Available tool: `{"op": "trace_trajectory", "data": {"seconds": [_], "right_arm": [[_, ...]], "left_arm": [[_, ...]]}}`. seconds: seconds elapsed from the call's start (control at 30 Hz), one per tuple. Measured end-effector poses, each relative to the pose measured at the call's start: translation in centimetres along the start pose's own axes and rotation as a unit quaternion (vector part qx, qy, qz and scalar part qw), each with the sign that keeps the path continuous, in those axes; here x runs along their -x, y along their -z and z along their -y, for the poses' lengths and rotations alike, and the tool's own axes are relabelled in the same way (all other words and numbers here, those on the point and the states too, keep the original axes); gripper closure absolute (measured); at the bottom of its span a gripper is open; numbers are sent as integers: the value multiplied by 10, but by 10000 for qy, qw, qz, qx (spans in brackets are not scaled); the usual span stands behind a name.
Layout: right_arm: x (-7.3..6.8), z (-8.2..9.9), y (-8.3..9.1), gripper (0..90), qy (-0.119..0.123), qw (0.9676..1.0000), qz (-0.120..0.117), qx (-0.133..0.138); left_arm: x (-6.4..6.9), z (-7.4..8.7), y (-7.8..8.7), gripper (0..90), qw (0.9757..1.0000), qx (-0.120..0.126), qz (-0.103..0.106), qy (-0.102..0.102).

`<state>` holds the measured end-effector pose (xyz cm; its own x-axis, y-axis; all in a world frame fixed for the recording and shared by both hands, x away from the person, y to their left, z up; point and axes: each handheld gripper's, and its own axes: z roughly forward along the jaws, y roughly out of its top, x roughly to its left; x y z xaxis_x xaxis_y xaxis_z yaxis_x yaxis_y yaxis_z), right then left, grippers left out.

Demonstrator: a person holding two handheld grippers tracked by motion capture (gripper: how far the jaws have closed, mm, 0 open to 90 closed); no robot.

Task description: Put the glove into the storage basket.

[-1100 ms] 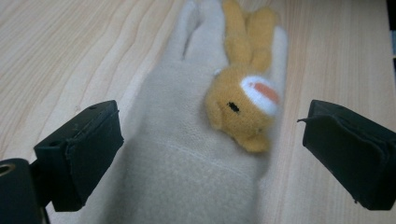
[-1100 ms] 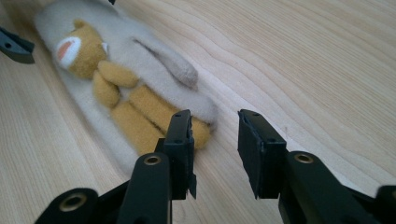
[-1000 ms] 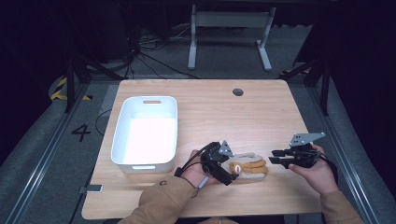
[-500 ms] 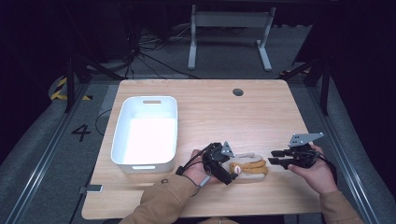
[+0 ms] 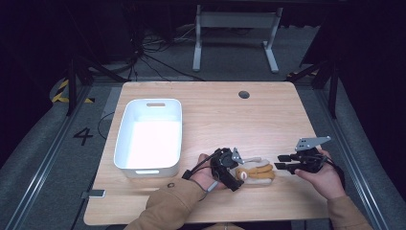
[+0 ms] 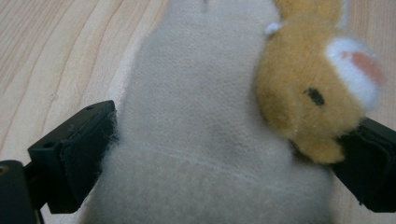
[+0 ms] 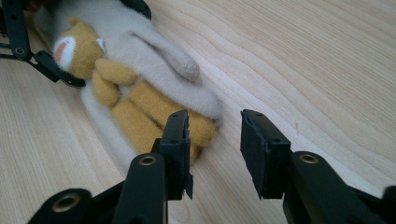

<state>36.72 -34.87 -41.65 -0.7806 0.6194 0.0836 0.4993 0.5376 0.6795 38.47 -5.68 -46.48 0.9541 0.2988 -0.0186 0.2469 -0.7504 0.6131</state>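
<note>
A plush toy (image 5: 258, 171), a tan bear on a pale beige body, lies on the wooden table (image 5: 215, 115) near its front edge. My left gripper (image 5: 238, 176) comes in from the left and is shut on the toy's head end. In the left gripper view its pads (image 6: 84, 149) press into the beige fur (image 6: 201, 116) and against the bear's head. My right gripper (image 5: 278, 162) is open just right of the toy's feet. Its jaws have just been opening, and only bare wood lies between its fingertips (image 7: 215, 140). The bear's foot (image 7: 201, 128) sits right behind one jaw.
A white plastic bin (image 5: 149, 136) stands on the table's left half, close to the left hand. A round cable hole (image 5: 244, 94) sits near the far edge. Dark floor, cables and a metal stand lie beyond the table.
The right gripper's jaws stand slightly wider apart than before. Both hands and the toy keep their places.
</note>
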Motion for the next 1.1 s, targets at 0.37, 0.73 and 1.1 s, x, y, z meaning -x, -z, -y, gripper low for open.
{"op": "trace_trajectory", "data": {"seconds": [0.37, 0.73, 1.1], "right_arm": [[0, 0, -2, 628, 2, 10000, -22, -42], [0, 1, -3, 626, 11, 10000, -21, -29], [-1, 0, -2, 620, 38, 10000, -24, -9]], "left_arm": [[3, -2, 2, 112, 9999, -57, 14, -146], [5, -6, 5, 306, 9995, -101, 125, -284], [12, -8, 11, 586, 9995, -190, 40, -245]]}}
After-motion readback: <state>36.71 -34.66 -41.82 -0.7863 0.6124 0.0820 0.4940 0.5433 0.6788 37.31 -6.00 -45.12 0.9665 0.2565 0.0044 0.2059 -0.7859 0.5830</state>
